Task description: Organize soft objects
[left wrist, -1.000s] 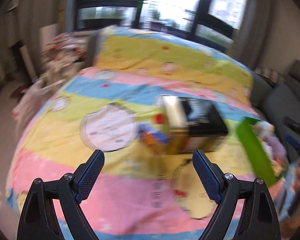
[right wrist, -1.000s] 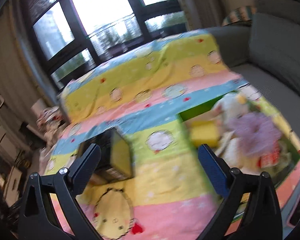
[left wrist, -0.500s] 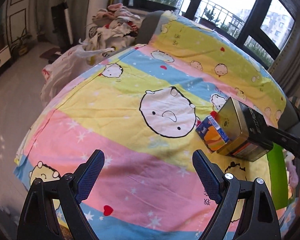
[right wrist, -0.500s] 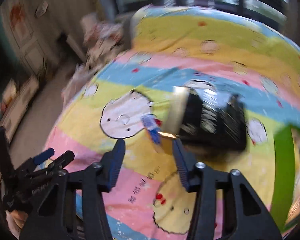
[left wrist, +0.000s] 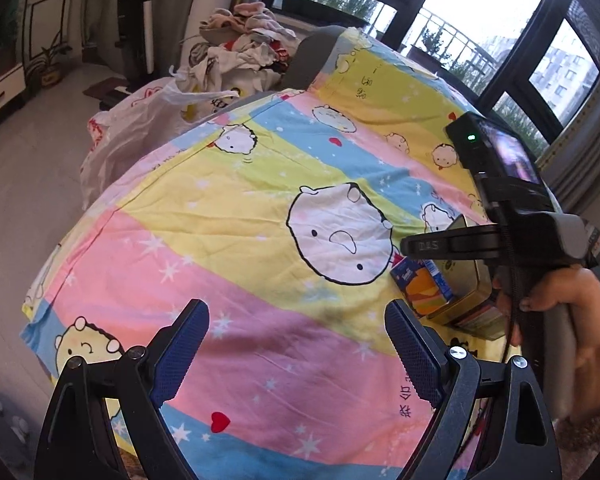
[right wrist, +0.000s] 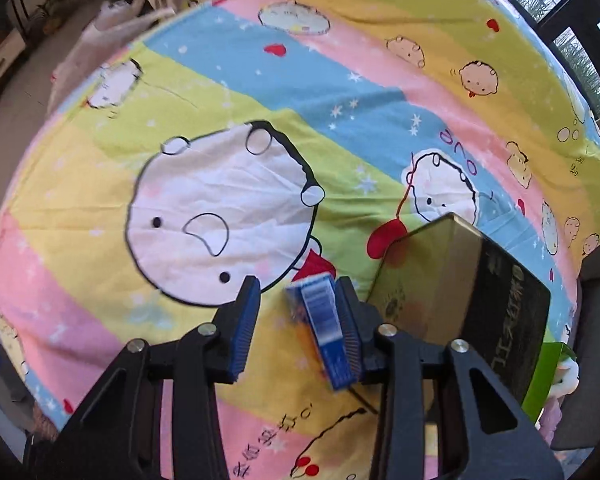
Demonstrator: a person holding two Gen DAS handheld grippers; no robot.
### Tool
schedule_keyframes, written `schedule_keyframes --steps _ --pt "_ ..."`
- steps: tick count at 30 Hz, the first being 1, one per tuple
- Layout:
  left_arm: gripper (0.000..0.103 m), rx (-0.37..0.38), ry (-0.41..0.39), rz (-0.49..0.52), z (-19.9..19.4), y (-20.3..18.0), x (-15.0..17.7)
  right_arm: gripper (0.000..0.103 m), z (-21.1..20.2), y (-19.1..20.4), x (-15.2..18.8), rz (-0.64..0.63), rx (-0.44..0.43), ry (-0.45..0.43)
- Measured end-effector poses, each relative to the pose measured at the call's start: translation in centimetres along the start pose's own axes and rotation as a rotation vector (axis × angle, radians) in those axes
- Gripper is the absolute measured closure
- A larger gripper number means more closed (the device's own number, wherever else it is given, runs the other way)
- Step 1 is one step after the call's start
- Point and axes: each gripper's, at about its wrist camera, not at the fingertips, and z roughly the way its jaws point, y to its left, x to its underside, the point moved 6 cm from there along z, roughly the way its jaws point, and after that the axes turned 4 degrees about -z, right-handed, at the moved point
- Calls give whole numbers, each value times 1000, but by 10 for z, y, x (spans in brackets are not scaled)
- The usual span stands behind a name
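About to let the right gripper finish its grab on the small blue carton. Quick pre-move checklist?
1. Blue carton between right gripper pads: ok.
2. Both pads pressing: not ok; jaws closing, gap at one pad.
3. Gold tin clear of the outer finger: cannot tell, very close.
4. Left gripper open, empty, out of the way: ok.
5. Bedsheet flat under the carton: ok.
6. Carton weight or stiffness: cannot tell.
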Motion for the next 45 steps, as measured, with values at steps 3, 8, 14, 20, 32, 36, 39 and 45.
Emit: schedule_keyframes --steps 3,8,14,20,32,36,39,45 --pt "13 10 10 -7 1 0 0 67 12 0 -3 -11 41 30" --pt "13 26 11 -12 0 0 -2 76 28 -1 -1 -22 51 72" --pt "13 23 11 -11 0 0 -2 80 0 6 13 -9 -51 -24" --pt "13 5 8 25 0 -6 3 80 -64 2 69 87 -328 -175" --pt "13 68 80 226 11 -76 46 80 -41 -62 202 420 -569 -210" --pt "13 140 149 305 23 -113 73 76 -32 -91 208 506 -479 -241" --pt "13 201 228 330 38 -138 95 55 -19 -106 215 592 -431 -218" --pt "13 208 315 376 54 -164 128 43 -20 -101 225 645 -553 -297"
